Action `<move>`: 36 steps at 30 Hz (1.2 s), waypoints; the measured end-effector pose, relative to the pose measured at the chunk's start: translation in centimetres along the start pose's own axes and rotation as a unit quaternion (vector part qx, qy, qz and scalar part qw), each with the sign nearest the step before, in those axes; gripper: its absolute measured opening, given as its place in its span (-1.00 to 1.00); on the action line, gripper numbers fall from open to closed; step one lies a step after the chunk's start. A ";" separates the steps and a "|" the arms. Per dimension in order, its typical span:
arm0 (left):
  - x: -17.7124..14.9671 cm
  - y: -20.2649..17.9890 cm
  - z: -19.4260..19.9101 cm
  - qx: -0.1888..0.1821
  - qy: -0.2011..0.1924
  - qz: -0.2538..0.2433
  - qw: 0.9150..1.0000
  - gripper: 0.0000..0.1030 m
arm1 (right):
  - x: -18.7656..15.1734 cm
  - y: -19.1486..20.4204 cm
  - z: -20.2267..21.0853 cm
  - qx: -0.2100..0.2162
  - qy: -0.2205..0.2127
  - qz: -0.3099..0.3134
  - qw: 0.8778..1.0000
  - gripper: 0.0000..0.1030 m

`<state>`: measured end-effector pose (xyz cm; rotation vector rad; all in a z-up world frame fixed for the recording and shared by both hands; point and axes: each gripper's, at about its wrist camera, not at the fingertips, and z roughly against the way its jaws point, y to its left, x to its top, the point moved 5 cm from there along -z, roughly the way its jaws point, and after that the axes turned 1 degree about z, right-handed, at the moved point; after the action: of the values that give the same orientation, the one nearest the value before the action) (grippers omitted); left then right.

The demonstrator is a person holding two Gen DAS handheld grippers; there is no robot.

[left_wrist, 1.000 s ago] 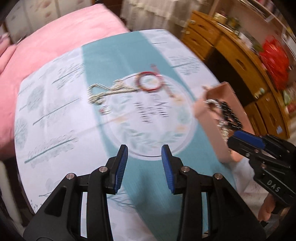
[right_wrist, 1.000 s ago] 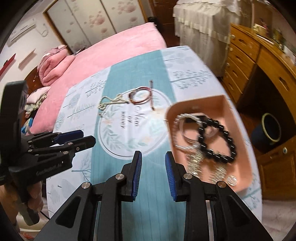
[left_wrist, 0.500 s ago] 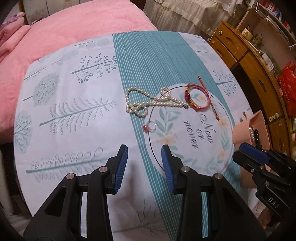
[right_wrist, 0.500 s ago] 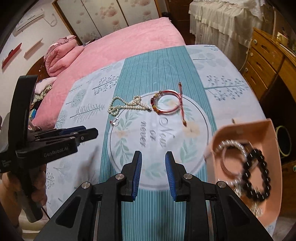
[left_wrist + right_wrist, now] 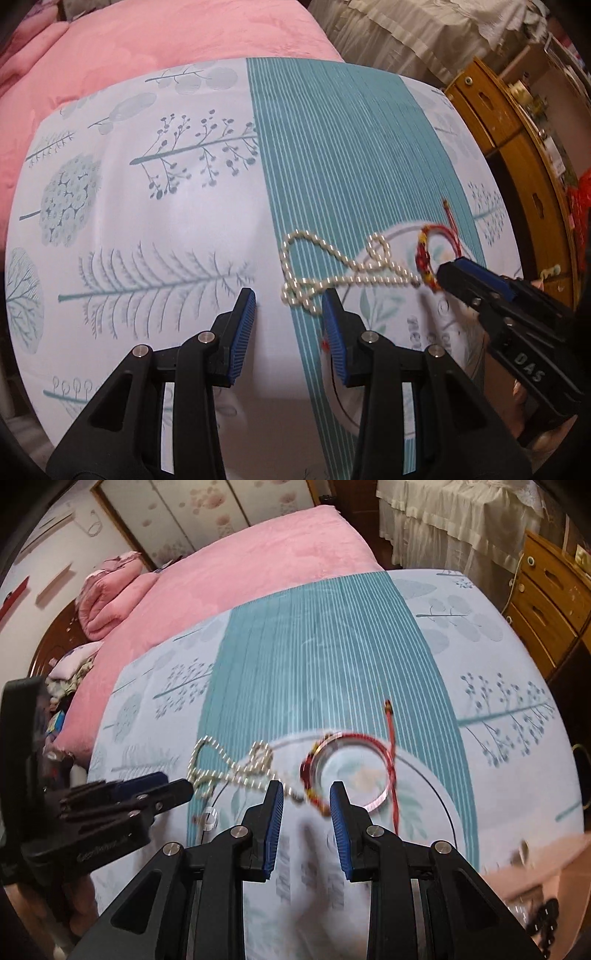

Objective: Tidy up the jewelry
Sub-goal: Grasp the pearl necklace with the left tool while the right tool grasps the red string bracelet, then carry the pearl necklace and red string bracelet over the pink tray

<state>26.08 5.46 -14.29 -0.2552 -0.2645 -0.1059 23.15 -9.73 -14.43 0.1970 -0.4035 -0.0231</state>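
Both grippers are low over the counter [image 5: 177,206], which is covered by a white cloth with a teal striped band and printed leaves.

Left gripper [image 5: 289,306]: fingers apart, nothing between them. The long string of white pearl beads [image 5: 332,275] lies looped on the cloth just ahead of it; the right-hand blue pad is touching or just short of the nearest loop, cannot tell which.

Right gripper [image 5: 306,795]: fingers apart, empty. The red woven cord bracelet with coloured beads [image 5: 351,771] lies flat on the cloth, its beaded edge sitting in the gap between the fingertips. Its loose red tail runs off to the right.

A small clear ring [image 5: 209,818] sits on the cloth below the pearls, near the left gripper's tips. It is blurred, details uncertain.

A pink shallow tray [image 5: 535,860] is at the lower right edge of the right wrist view, with some dark beads in it. It is blurred and largely cut off.

Judgement: pick-up step in hand, two pieces at once, pearls for the left and bracelet for the right. Several pieces are not yet in the tray.

Next move calls for: each gripper to settle onto the cloth and close on a strand. The thin cord lies flat and may slip; the pearl string will trail and could drag across the bracelet
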 end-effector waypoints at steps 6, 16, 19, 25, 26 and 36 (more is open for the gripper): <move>1.4 -0.2 -0.9 -0.010 0.001 0.005 1.000 -0.33 | 1.0 0.3 -2.6 -0.021 0.012 0.015 1.000 -0.49; 2.2 -1.5 -1.9 0.013 0.003 -0.029 0.999 -0.33 | -0.1 0.6 -2.2 -0.052 -0.001 0.041 0.998 -0.75; 2.3 -2.5 -2.4 0.038 0.015 -0.061 0.997 -0.34 | -1.0 0.3 -1.4 -0.040 0.000 0.028 0.999 -0.75; 2.7 -4.5 -3.6 0.074 0.059 -0.117 0.989 -0.58 | -2.7 -0.4 0.2 -0.016 0.000 0.001 1.000 -0.76; 2.8 -4.7 -3.7 0.073 0.063 -0.118 0.988 -0.67 | -2.9 -0.5 0.5 -0.012 -0.001 -0.002 1.000 -0.76; 3.3 -4.3 -2.4 -0.004 0.062 -0.040 0.997 -0.95 | -4.4 -1.0 4.6 0.019 -0.028 -0.015 0.999 -0.76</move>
<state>29.25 0.45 -14.61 -0.2455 -0.1502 -0.2017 17.32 -11.26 -12.13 0.2414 -0.4561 -0.0509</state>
